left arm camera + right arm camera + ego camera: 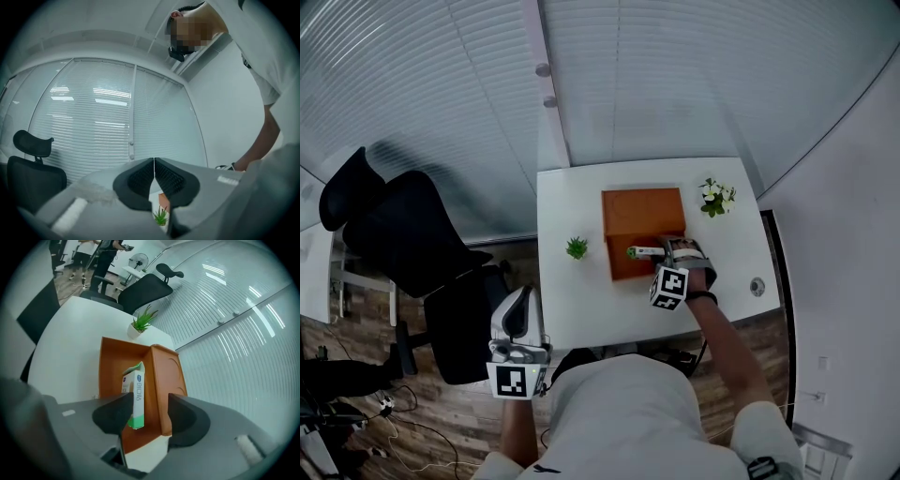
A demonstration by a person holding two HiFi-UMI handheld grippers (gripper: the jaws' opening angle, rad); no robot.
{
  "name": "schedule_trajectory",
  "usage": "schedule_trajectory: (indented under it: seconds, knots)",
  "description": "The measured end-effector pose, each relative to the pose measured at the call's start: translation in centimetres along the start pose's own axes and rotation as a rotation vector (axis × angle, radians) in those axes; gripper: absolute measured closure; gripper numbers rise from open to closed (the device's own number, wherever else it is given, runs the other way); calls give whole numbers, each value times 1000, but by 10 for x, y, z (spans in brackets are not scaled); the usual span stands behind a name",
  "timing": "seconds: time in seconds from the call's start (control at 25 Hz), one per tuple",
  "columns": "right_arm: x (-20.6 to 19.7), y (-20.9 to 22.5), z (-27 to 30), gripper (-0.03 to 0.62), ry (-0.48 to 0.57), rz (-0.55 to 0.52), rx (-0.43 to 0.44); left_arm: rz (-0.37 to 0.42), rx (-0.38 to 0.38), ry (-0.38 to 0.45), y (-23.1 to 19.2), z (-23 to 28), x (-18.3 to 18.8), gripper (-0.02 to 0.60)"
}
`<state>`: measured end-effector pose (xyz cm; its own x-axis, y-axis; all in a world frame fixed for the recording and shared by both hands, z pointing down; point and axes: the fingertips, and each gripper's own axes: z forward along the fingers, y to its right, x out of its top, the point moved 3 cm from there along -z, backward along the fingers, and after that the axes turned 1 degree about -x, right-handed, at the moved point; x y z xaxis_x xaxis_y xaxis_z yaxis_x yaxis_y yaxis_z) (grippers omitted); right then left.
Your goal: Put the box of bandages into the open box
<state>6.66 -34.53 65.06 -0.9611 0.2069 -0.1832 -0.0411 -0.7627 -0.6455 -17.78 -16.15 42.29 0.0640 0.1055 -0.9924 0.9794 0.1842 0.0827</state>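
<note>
Our right gripper (145, 411) reaches over the near end of the open box (115, 364), an orange one lying on the white surface (61, 348). Its jaws stand well apart and press on nothing. Between them, upright inside the open box, stands the box of bandages (136, 394). It is white with a green foot and its top flap is lifted. It sits close by the left jaw, though we cannot tell if it touches, and clear of the right one. Beyond the jaw tips, past the open box's far end, sits a small green plant (142, 322). Our left gripper (153, 174) is off to the side of the surface, its jaws clenched pad to pad, with nothing between them.
</note>
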Motion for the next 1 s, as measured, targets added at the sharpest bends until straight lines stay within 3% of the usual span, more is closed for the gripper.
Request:
schedule_trajectory:
  seconds: [0.16,0.24,0.36,0.48,0.56,0.6,0.64,0.72,1.0]
  knots:
    - [1,1,-2,356,0,23,-12,4,-7,5,2,2,2,570]
    - [1,8,-7,361,20,100,-47,4,-9,7,2,1,2,570]
    - [-1,30,-29,372,117,359,-138,2,-9,7,2,-1,1,569]
    - [-2,56,-74,389,324,735,-233,-7,-6,3,1,-4,0,569]
    - [-4,68,-111,453,493,955,-285,-18,-6,2,1,-5,-2,569]
    - [-4,70,-130,548,572,1020,-312,-24,-6,2,2,-6,-3,569]
    - [-3,71,-147,591,638,1048,-335,-29,-7,1,2,-7,-4,569]
    - [3,67,-175,591,707,1029,-365,-31,-6,0,2,-8,-5,569]
    - [-1,51,-228,591,758,1042,-428,-26,-5,9,9,-14,1,569]
